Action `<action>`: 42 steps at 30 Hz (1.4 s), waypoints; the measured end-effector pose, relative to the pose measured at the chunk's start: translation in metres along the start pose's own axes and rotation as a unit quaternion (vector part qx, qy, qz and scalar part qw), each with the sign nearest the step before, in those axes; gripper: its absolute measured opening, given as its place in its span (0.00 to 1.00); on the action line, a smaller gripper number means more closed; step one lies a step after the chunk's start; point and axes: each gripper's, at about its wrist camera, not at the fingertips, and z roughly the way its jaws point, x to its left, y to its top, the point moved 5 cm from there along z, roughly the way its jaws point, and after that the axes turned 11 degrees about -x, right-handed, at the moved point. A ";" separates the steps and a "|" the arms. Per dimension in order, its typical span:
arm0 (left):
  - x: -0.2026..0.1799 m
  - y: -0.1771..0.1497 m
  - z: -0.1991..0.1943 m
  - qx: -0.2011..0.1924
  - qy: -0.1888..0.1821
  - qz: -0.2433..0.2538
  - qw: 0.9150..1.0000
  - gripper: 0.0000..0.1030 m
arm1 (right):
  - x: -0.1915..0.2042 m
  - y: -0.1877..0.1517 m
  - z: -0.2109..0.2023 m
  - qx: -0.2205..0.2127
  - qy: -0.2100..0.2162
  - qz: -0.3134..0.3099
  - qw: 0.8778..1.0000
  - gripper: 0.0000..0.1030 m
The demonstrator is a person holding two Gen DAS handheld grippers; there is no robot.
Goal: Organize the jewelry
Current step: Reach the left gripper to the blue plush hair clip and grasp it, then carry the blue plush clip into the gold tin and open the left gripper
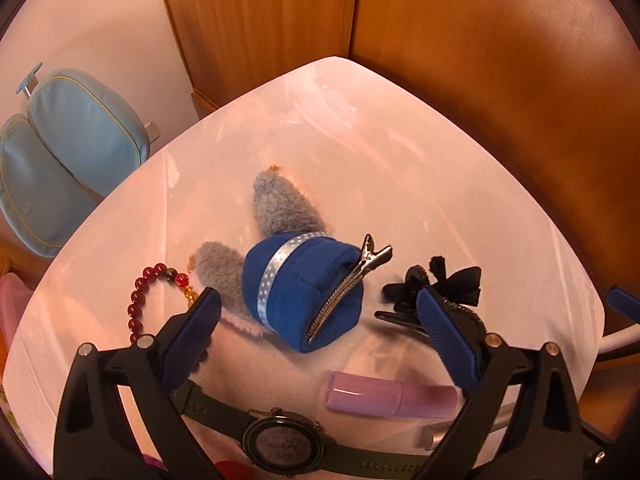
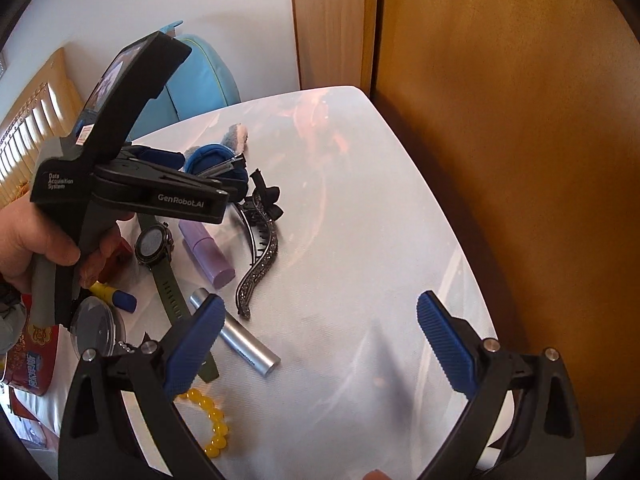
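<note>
Jewelry scattered on white counter (image 1: 360, 128), plush blue hair clip (image 1: 304, 292) with metal alligator clasp angled diagonally, red bead bracelet (image 1: 138, 304) beside, left gripper (image 1: 318, 312) fingers spread wide around it, right gripper (image 2: 320, 320) fingers apart, empty.

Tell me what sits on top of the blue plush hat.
A silver alligator clip lies along the blue plush hat, and a pale dotted ribbon wraps around it. Two grey furry ears stick out behind. Whatever lies beneath the hat is hidden.
</note>
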 end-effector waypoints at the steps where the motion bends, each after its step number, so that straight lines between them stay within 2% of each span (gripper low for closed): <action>1: 0.001 0.001 0.002 -0.003 0.006 0.002 1.000 0.93 | 0.001 -0.001 0.000 0.000 0.001 0.001 1.000 0.95; 2: 0.003 0.001 0.002 -0.007 0.008 0.000 1.000 0.91 | 0.003 0.000 0.000 0.000 0.002 0.000 1.000 0.95; 3: 0.004 0.001 0.001 -0.008 0.005 -0.003 1.000 0.81 | 0.004 0.000 0.000 -0.001 0.003 -0.003 1.000 0.95; 4: 0.007 0.000 0.000 -0.009 0.007 -0.004 1.000 0.62 | 0.006 0.000 0.000 -0.001 0.004 -0.005 1.000 0.95; 5: 0.009 -0.001 0.000 -0.008 0.010 -0.004 1.000 0.53 | 0.008 0.000 0.000 -0.002 0.005 -0.007 1.000 0.95; 9: 0.010 -0.001 -0.009 -0.018 -0.007 -0.003 1.000 0.45 | 0.015 0.002 -0.001 0.001 0.010 -0.014 1.000 0.95; 14: 0.017 0.001 -0.047 -0.050 -0.025 -0.041 0.998 0.45 | 0.025 0.005 -0.006 -0.003 0.017 -0.022 1.000 0.95; 19: 0.032 -0.013 -0.119 -0.105 -0.025 -0.066 0.992 0.45 | 0.041 0.012 -0.012 -0.008 0.030 -0.034 0.999 0.95; 22: 0.057 -0.031 -0.164 -0.130 -0.006 -0.090 0.987 0.45 | 0.065 0.023 -0.016 -0.016 0.057 -0.045 0.997 0.95; 25: 0.090 -0.057 -0.206 -0.146 0.036 -0.123 0.981 0.45 | 0.106 0.039 -0.027 -0.037 0.095 -0.078 0.992 0.95; 28: 0.120 -0.093 -0.249 -0.154 0.083 -0.159 0.972 0.45 | 0.160 0.052 -0.042 -0.059 0.148 -0.126 0.979 0.95; 31: 0.147 -0.138 -0.283 -0.152 0.126 -0.201 0.960 0.45 | 0.219 0.054 -0.058 -0.076 0.211 -0.176 0.959 0.95; 33: 0.161 -0.173 -0.299 -0.136 0.163 -0.216 0.953 0.45 | 0.256 0.049 -0.067 -0.080 0.245 -0.211 0.943 0.95; 36: 0.182 -0.222 -0.308 -0.104 0.202 -0.259 0.939 0.45 | 0.302 0.032 -0.077 -0.074 0.285 -0.261 0.919 0.95; 39: 0.205 -0.257 -0.306 -0.082 0.219 -0.303 0.924 0.45 | 0.338 0.012 -0.080 -0.062 0.312 -0.303 0.898 0.95; 41: 0.217 -0.268 -0.300 -0.073 0.224 -0.313 0.920 0.45 | 0.355 0.001 -0.079 -0.054 0.319 -0.324 0.889 0.95; 42: 0.221 -0.270 -0.294 -0.066 0.222 -0.311 0.922 0.45 | 0.363 -0.003 -0.077 -0.052 0.319 -0.333 0.886 0.95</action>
